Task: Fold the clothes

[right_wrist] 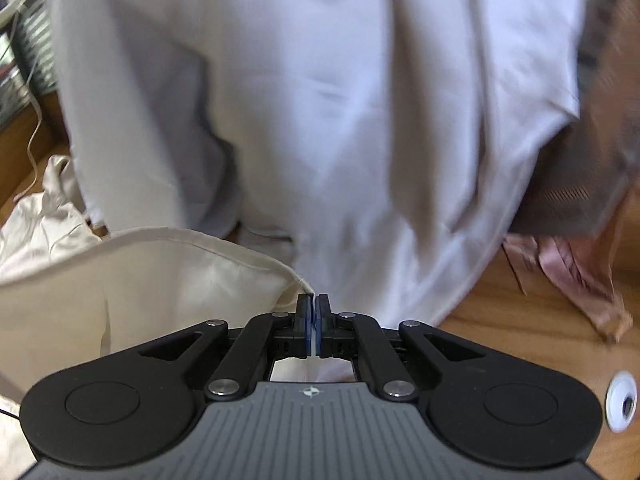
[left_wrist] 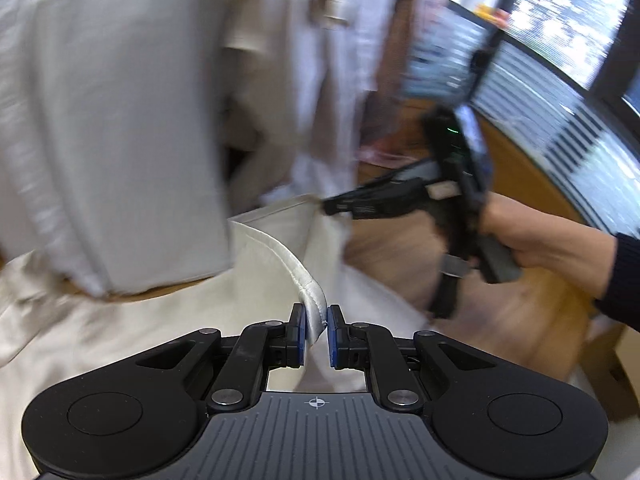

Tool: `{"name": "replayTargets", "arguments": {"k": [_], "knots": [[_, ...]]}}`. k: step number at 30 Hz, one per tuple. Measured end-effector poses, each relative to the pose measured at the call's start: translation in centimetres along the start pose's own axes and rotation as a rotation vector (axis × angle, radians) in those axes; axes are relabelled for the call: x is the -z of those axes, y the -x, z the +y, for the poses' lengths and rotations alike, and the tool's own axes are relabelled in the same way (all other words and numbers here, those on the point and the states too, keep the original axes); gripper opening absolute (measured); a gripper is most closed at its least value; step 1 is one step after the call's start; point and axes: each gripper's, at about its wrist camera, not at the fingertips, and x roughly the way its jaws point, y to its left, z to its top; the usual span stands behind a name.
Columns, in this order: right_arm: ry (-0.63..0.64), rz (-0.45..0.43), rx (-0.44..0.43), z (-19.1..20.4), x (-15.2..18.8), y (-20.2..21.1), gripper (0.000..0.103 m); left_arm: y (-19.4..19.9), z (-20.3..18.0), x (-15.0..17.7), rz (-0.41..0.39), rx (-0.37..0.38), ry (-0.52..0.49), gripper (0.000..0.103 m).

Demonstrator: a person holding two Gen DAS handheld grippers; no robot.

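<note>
Pinching a stitched hem of the cream garment (left_wrist: 280,248), the left gripper (left_wrist: 316,322) has its blue pads narrow with the fabric edge between them. Right gripper (right_wrist: 313,314) is clamped tight on another corner of the same cream garment (right_wrist: 160,276), pads nearly touching with thin cloth between. In the left wrist view the right gripper (left_wrist: 332,206) shows at 2 o'clock, gripped by the person's hand (left_wrist: 536,240), holding the far end of the hem, which runs taut between the two. A white garment (right_wrist: 320,120) hangs blurred at 12 o'clock; a pink cloth (right_wrist: 576,276) lies on the wooden table (right_wrist: 500,320) at 3 o'clock. Window (left_wrist: 568,12) at 1 o'clock.
</note>
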Motion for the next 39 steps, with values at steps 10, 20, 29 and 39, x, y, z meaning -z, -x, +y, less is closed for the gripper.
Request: {"name": "replayTargets", "arguments": {"k": [10, 20, 29, 39], "knots": [[-0.183, 0.072, 0.051, -5.0, 5.8, 7.6, 0.026, -8.2, -7.1, -0.3, 0.128, 0.139, -0.158, 0.013], [-0.345, 0.089, 0.115, -4.8, 12.5, 14.5, 0.028, -11.7, -10.7, 0.8, 0.216, 0.203, -0.305, 0.013], [-0.39, 0.079, 0.13, -3.1, 13.9, 16.6, 0.033, -10.9, -9.0, 1.6, 0.215, 0.181, -0.267, 0.03], [-0.325, 0.067, 0.037, 0.1, 8.2, 13.5, 0.046, -5.7, 1.0, 2.0, 0.149, -0.033, -0.085, 0.04]]}}
